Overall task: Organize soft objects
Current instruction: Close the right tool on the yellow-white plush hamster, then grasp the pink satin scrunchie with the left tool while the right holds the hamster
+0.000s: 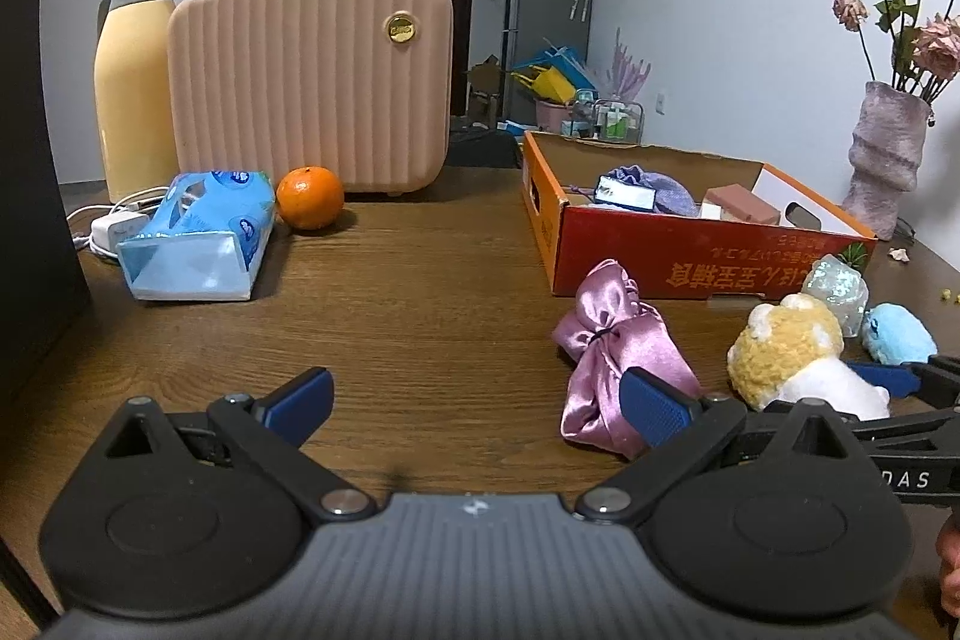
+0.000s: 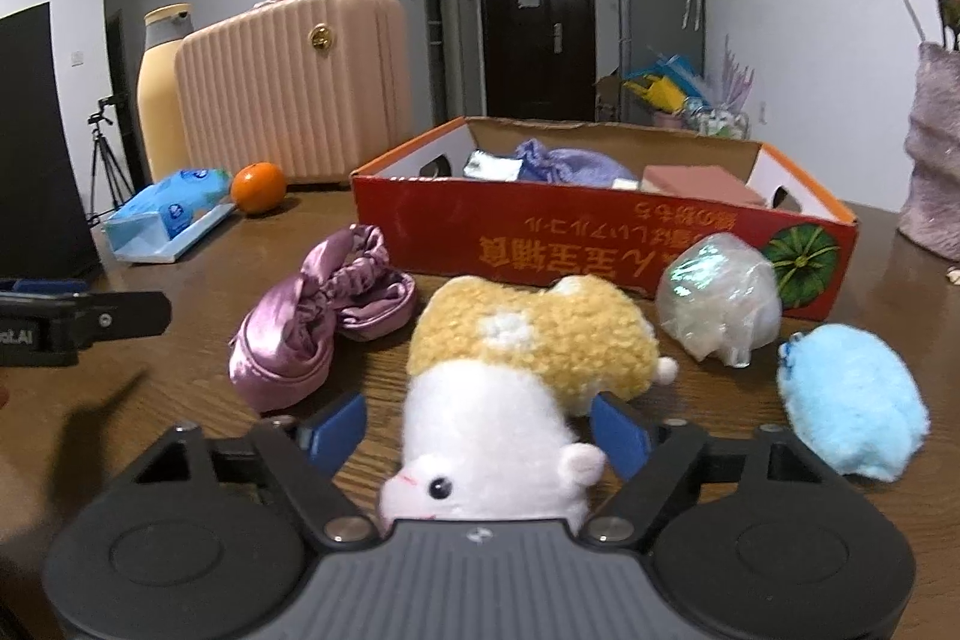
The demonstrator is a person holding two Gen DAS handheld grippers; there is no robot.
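Observation:
A yellow and white hamster plush [image 2: 528, 358] lies on the wooden table between the fingers of my right gripper [image 2: 478, 430]. Wood still shows between the left pad and the toy, so the jaws stand open around it. My left gripper [image 1: 477, 397] is open over bare table, its right finger [image 1: 654, 403] in front of a pink satin pouch [image 1: 612, 358]. To the right lie a clear wrapped bundle [image 2: 717, 298] and a blue plush [image 2: 852, 400]. Behind them stands a red cardboard box [image 2: 600, 244] holding a purple pouch [image 2: 570, 163] and a pink block [image 2: 696, 181].
At the back left stand a pink ribbed case [image 1: 312, 82], a cream thermos [image 1: 132, 88], an orange [image 1: 310, 205] and a blue tissue pack [image 1: 198, 232]. A dark screen [image 1: 30, 130] fills the left edge. A vase [image 1: 888, 148] of dried roses stands at the far right.

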